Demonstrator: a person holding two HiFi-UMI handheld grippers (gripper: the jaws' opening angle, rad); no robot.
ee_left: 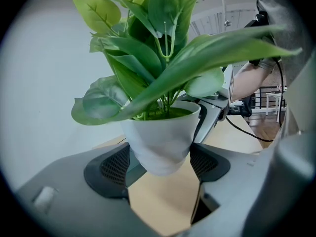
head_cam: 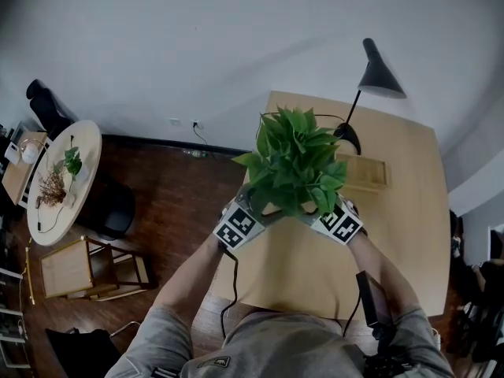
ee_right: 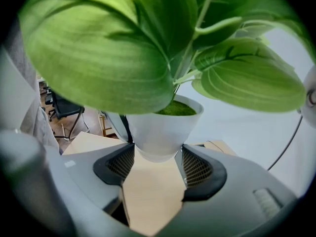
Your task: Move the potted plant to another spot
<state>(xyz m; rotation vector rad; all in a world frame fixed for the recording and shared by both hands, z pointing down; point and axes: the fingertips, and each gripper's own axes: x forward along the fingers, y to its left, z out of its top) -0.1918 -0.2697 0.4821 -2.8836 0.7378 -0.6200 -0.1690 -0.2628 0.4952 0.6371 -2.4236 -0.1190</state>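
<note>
Head view: one wooden table point(head_cam: 409, 235) seen beneath both grippers; dark wood floor point(head_cam: 181, 195) to left, white wall point(head_cam: 197, 38) beyond. One black lamp point(head_cam: 378, 73) and one tray point(head_cam: 364, 172) counted past grippers. One potted plant point(head_cam: 298, 160) held between left gripper point(head_cam: 250, 211) and right gripper point(head_cam: 335, 213).
Left gripper view: pot point(ee_left: 160, 142) clamped between jaw pads, tabletop below.
Right gripper view: pot point(ee_right: 159, 132) likewise gripped between jaws.

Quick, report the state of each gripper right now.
Left gripper: closed, holding the potted plant.
Right gripper: closed, holding the same potted plant from the other side.
</note>
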